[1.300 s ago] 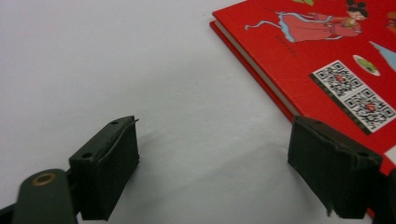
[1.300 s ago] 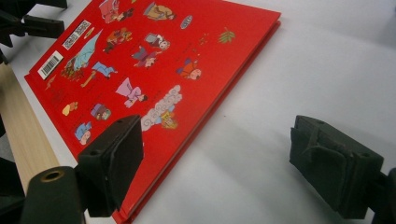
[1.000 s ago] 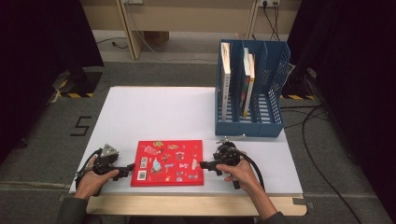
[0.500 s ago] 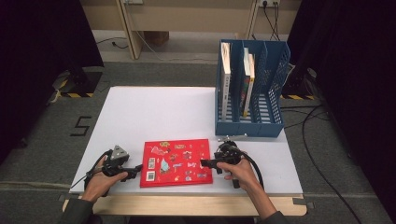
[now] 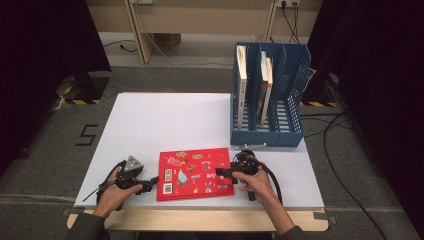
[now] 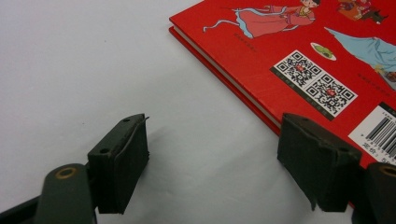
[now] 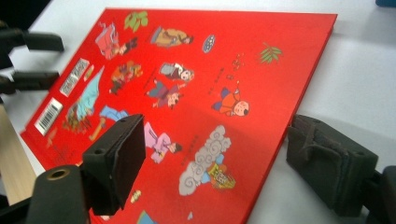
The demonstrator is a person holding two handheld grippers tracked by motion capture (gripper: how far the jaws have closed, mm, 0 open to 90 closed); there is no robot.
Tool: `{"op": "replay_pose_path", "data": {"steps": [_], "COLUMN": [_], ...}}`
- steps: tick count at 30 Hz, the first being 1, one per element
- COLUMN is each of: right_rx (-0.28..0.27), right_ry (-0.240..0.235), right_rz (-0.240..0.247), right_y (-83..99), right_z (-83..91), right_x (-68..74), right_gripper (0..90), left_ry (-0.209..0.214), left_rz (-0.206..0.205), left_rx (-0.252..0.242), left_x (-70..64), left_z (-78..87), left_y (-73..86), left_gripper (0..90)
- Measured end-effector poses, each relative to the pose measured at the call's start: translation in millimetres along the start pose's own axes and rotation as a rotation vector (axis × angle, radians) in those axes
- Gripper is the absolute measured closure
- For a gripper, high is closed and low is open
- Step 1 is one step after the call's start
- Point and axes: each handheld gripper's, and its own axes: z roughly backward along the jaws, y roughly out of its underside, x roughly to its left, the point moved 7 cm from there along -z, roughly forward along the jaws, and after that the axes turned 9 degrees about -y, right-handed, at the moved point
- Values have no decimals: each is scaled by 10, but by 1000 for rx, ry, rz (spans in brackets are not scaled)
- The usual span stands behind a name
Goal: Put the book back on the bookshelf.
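From the high view, one red book (image 5: 195, 173) lies flat near the table's (image 5: 165, 120) front edge, with one blue rack (image 5: 267, 97) behind it holding three upright books. The left gripper (image 5: 149, 185) sits at the book's left edge, the right gripper (image 5: 221, 172) at its right. In the left gripper view, the jaws gape, one over the book's corner. In the right gripper view, the spread jaws straddle the book's edge.
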Motion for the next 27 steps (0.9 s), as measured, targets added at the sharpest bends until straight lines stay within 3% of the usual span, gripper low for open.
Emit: {"op": "replay_pose_path", "data": {"steps": [6,10,16,24,27], "right_rx": [-26,-72,-92,-146,-153], "right_ry": [-5,-42,-46,-74,-74], "right_rz": [-34,-132,-161,-137,-115], "right_y": [0,-13,-27,-235,-372], "right_z": [-16,1,11,135,205], "right_x": [17,16,22,117,192], "right_gripper": [172,171,172,181,191], "left_ry": [-2,-3,-8,-12,-3], "left_rz": [6,9,8,11,3], "left_rx": [0,3,4,3,-5], "left_x": [-7,-8,-10,-34,-84], "left_z": [2,2,3,9,28], "left_y": [4,4,3,-1,-10], "left_gripper": [232,232,234,252,331]}}
